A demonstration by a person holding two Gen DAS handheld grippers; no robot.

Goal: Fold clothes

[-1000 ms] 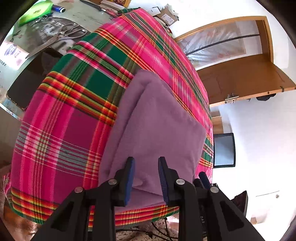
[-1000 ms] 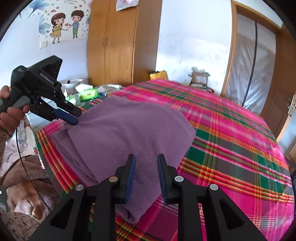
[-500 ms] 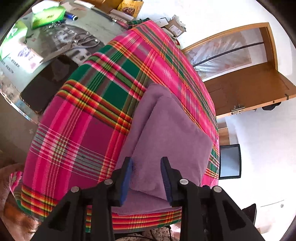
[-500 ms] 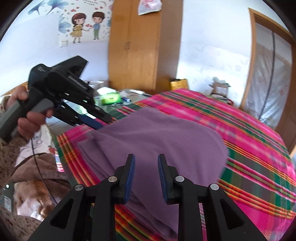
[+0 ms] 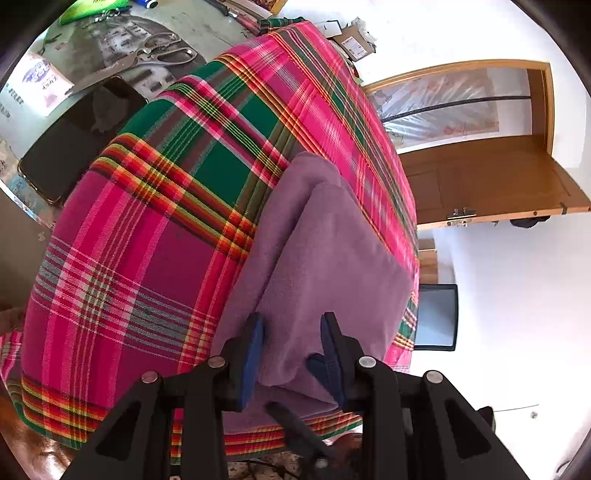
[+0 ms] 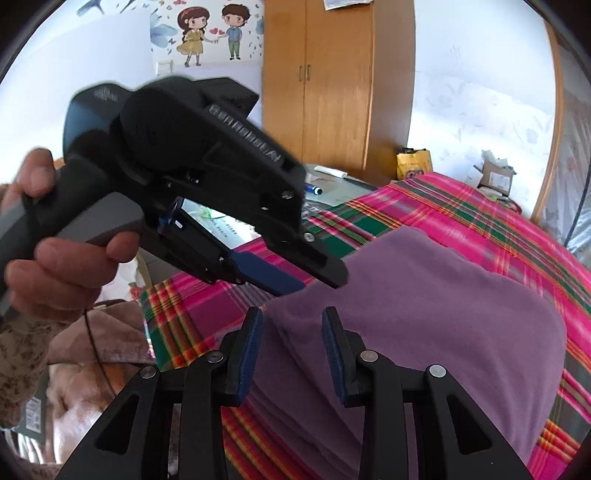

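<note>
Since 1 second ago the right claw (image 6: 291, 347) has swung toward the near-left corner of the garment (image 6: 424, 325), so the left claw (image 6: 310, 277), then small at 9 o'clock in the right wrist view, now fills the upper left of that view, right in front of the lens. The left claw itself has barely shifted; its jaws stand a little wider than before.

The garment, a purple folded cloth (image 5: 332, 258), lies on a plaid bedspread (image 5: 147, 258) near the bed's front edge. In the left wrist view it runs from the claw (image 5: 291, 350) up toward 12 o'clock, with 2 folded layers showing and the upper layer's edge passing between the blue pads (image 5: 255, 350). The pads stand apart on either side of the fold and do not press it: released, with cloth in the gap.

In the right wrist view the garment spreads from the claw toward 2 o'clock. The right jaws are opening, with the cloth's near edge lying between and beneath them, not pinched. The left claw's tips sit at the cloth's left corner at 12 o'clock from the right claw, just above it. A hand (image 6: 55, 258) grips the left claw's handle at 9 o'clock.

A phone (image 5: 77, 140) and scissors (image 5: 147, 51) lie on a table (image 5: 207, 26) at 11 o'clock in the left view.
</note>
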